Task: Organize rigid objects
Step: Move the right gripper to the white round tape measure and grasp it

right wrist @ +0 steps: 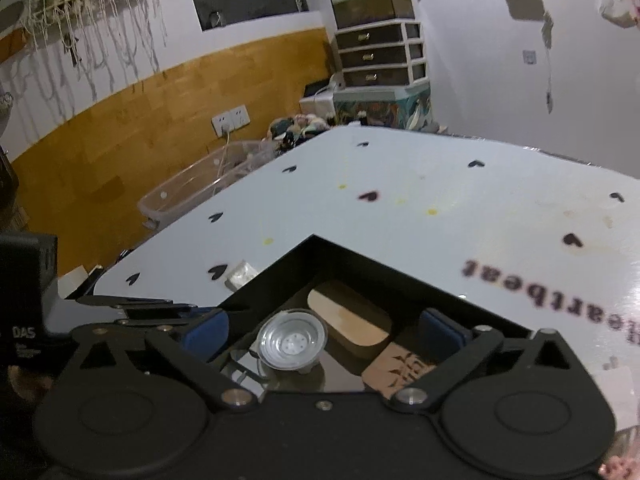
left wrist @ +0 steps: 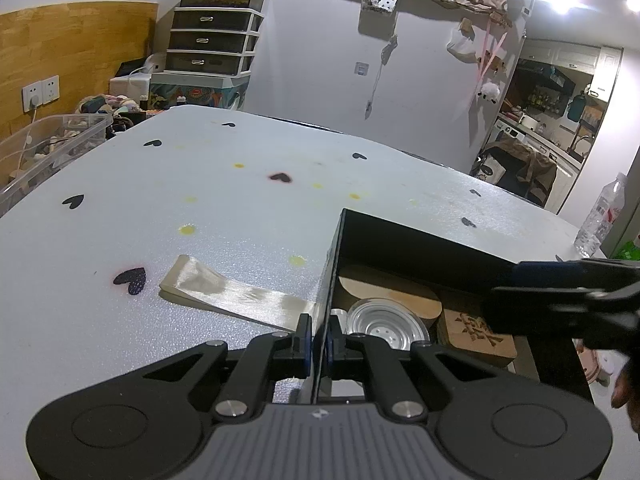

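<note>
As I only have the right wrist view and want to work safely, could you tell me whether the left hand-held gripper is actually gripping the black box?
Observer: Yes, the left hand-held gripper is shut on a side wall of the black box.
Operator: Thank you. What is the pale thing just outside that wall?
Observer: A long beige wedge, lying flat on the table, with its thin end reaching the box wall beside the gripper.
Operator: Is anything standing off to the right, outside my picture?
Observer: A clear plastic bottle stands upright by the table's far right corner.
</note>
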`<state>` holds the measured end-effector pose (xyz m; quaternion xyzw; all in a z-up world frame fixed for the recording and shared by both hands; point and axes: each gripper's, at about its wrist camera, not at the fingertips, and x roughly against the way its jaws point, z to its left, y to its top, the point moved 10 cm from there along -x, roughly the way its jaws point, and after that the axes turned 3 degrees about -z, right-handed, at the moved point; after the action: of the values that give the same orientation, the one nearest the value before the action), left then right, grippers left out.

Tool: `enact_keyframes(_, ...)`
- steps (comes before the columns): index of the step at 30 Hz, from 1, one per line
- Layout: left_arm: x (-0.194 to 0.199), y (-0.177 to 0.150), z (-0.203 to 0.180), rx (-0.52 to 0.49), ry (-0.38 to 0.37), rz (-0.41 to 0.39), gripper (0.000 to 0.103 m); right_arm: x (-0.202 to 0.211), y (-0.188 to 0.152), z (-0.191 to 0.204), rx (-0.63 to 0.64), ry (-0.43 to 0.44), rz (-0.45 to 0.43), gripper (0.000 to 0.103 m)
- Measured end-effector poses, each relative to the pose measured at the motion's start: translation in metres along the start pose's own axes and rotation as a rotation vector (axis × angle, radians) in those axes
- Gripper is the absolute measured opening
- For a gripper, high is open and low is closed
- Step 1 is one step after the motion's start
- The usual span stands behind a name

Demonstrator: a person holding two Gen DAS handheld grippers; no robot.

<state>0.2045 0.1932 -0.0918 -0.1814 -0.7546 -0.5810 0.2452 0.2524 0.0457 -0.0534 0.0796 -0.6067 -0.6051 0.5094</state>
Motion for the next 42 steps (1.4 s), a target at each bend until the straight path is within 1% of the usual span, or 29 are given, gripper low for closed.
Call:
enact_keyframes(3, -0.001, 0.000, 0.001, 0.001, 0.002, 0.000, 0.007, 0.014, 0.001, -0.004, 0.005, -0.015, -0.038, 0.103)
enact_keyframes(7, -0.001, 0.000, 0.001, 0.000, 0.003, 0.000, 0.007, 0.034, 0.001, -0.016, -0.025, -0.042, -0.093, 0.103)
enact_keyframes(13, -0.001, -0.001, 0.003, 0.000, 0.007, 0.000, 0.007, 0.065, -0.008, -0.047, -0.068, -0.139, -0.143, 0.103)
enact_keyframes(21, -0.001, -0.001, 0.003, -0.003, 0.011, 0.001, 0.007, 0.103, -0.030, -0.095, -0.141, -0.302, -0.184, 0.103)
enact_keyframes(26, -0.001, 0.000, 0.003, -0.004, 0.015, 0.001, 0.007, 0.117, -0.055, -0.121, -0.138, -0.414, -0.139, 0.103)
enact_keyframes(32, 0.000, 0.000, 0.004, -0.005, 0.017, 0.003, 0.007, 0.130, -0.089, -0.154, -0.219, -0.505, -0.106, 0.103)
enact_keyframes(36, 0.000, 0.000, 0.004, -0.006, 0.017, 0.003, 0.007, 0.140, -0.103, -0.173, -0.263, -0.575, -0.098, 0.103)
enact_keyframes(41, -0.001, -0.001, 0.002, -0.006, 0.019, 0.003, 0.007, 0.146, -0.119, -0.198, -0.327, -0.650, -0.057, 0.103)
enact_keyframes(42, -0.001, -0.001, 0.002, -0.006, 0.019, 0.003, 0.007, 0.145, -0.121, -0.200, -0.328, -0.653, -0.045, 0.102)
